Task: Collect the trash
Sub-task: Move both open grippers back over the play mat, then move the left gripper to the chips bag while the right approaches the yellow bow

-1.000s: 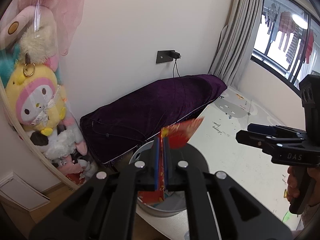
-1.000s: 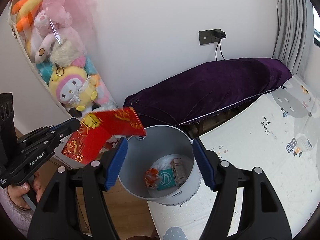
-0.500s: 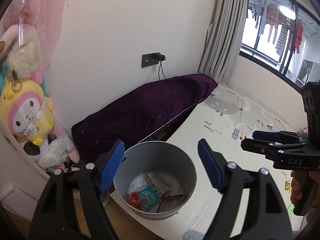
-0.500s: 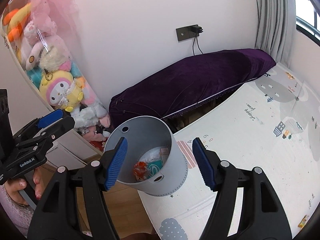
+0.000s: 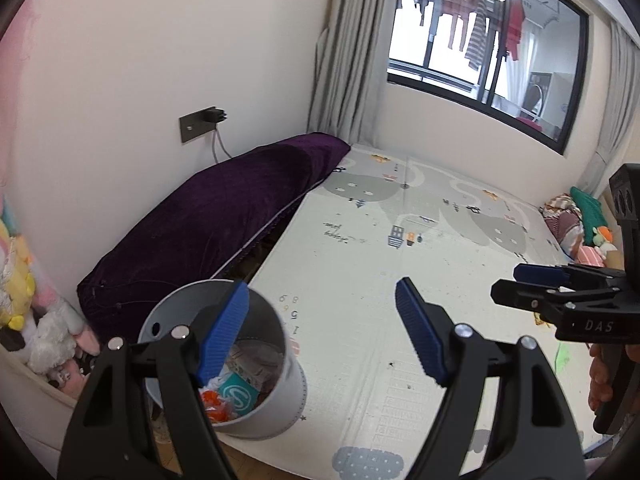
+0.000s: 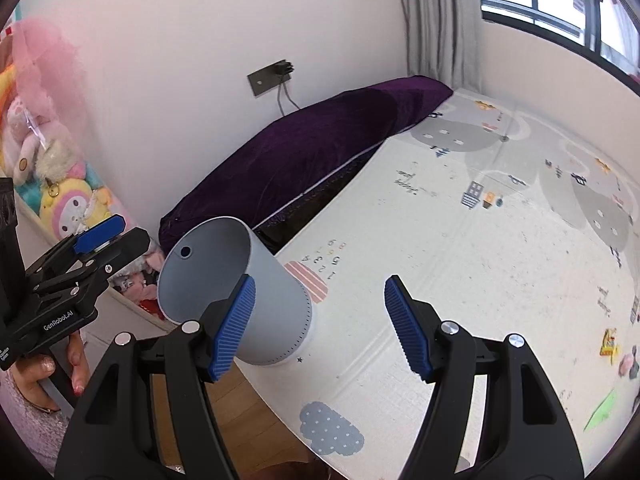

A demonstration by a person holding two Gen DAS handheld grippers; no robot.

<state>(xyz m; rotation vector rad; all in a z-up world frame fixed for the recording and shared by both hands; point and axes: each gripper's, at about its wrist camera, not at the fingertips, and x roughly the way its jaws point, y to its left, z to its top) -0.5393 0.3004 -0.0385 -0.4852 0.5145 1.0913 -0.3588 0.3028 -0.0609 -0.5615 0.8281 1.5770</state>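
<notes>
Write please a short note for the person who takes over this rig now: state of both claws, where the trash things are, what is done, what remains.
Left claw: open, holds nothing.
Right claw: open, holds nothing.
Grey bin: at the near edge of the play mat, beside the purple cushion; it contains wrappers, among them a teal packet.
Done: some trash is in the bin.
Left: small scraps on the mat at the right, a yellow piece and a green piece; they look like the next pickups.
</notes>
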